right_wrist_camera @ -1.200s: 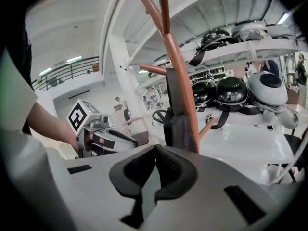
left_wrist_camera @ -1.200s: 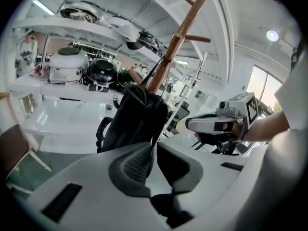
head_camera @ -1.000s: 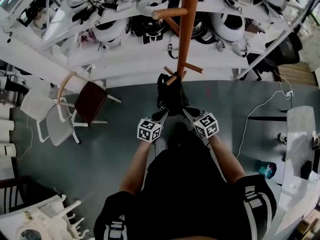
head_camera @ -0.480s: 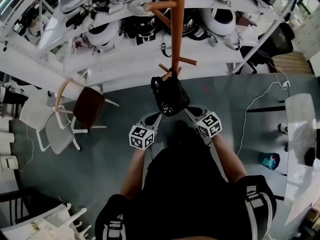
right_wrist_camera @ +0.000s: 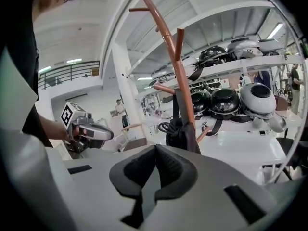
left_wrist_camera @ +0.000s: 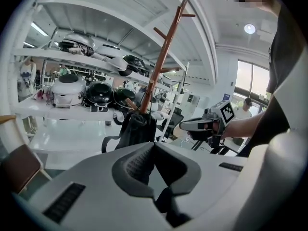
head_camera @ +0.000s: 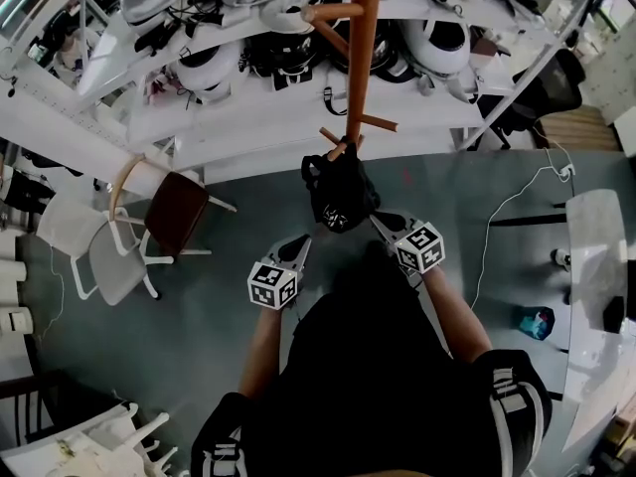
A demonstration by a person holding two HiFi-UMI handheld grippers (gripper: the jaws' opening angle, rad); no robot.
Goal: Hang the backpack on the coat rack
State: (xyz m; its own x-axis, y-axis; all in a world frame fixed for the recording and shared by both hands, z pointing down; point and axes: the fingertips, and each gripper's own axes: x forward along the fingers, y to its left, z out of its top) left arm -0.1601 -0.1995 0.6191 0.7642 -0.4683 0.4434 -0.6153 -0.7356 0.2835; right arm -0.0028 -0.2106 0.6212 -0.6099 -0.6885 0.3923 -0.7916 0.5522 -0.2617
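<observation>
1. The black backpack (head_camera: pixel 340 189) hangs on a low peg of the brown coat rack (head_camera: pixel 361 58), flat against the pole at the centre of the head view. No view shows what is inside it.
2. White shelves (head_camera: pixel 298 107) run across the top of the head view behind the rack. They carry a row of white and black helmets (head_camera: pixel 442 43).
3. The left hand-held gripper (head_camera: pixel 300 245) sits below and left of the bag, clear of it. Its jaws are pressed together with nothing between them.
4. The right hand-held gripper (head_camera: pixel 382 222) lies just below and right of the bag. Its jaws are also together and hold nothing. Its tip is close to the bag's edge, and the head view cannot settle whether it touches.
5. At the left of the head view, a brown-seated chair (head_camera: pixel 179 202) and a white chair (head_camera: pixel 109 246) stand on the grey floor (head_camera: pixel 199 316). At the right edge are a white tabletop (head_camera: pixel 596 296), a loose cable (head_camera: pixel 507 217) and a small teal object (head_camera: pixel 532 338). None of them is between the grippers and the rack.
6. The left gripper view shows the closed jaws (left_wrist_camera: pixel 153 150), with the backpack (left_wrist_camera: pixel 136 131) beyond them and the right hand-held gripper (left_wrist_camera: pixel 207 124) at centre right.
7. The right gripper view shows its closed jaws (right_wrist_camera: pixel 155 150), the bag (right_wrist_camera: pixel 180 129) against the pole (right_wrist_camera: pixel 175 71), and the left hand-held gripper (right_wrist_camera: pixel 89 131) at the left. It also shows the rack's upper pegs, which the head view cuts off.
</observation>
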